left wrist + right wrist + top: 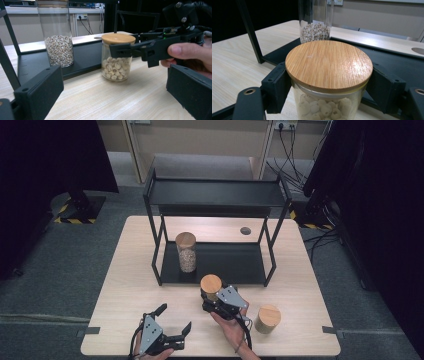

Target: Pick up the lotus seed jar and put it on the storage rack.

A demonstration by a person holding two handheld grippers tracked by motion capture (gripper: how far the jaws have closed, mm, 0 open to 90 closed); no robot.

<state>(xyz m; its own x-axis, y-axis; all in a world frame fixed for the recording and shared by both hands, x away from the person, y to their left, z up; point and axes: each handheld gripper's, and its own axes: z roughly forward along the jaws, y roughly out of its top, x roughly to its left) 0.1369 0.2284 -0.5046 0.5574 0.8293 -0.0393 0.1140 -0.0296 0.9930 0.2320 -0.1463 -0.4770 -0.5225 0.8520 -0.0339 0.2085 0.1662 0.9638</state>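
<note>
Between your right gripper's (216, 301) jaws stands the short jar (211, 287) of pale round seeds, on the desk (130, 285) just in front of the black shelf rack (215, 195). From the right gripper view, the two jaws sit against the glass on either side, just under the bamboo lid (329, 64), so you look to have a closed hold on it; the left gripper view shows the jar's base resting on the desk, so the lift has not begun.

Your left gripper (172, 322) hovers low near the front edge of the desk with its jaws spread wide and nothing between them, well apart from any jar.

Judging by how things lie, the job seems to be loading jars onto the rack. One is already in place: the tall jar (186, 251) of small grains stands upright on the rack's lower tray, toward its left end. The jar you grip is the second, and it is grasped but not yet moved. A third jar (267, 319) with a wooden lid waits on the desk to your right, untouched.

So roughly a third is done. Left to do: raise this jar, carry it over the tray's front lip, set it down beside the tall one, then fetch the last.
</note>
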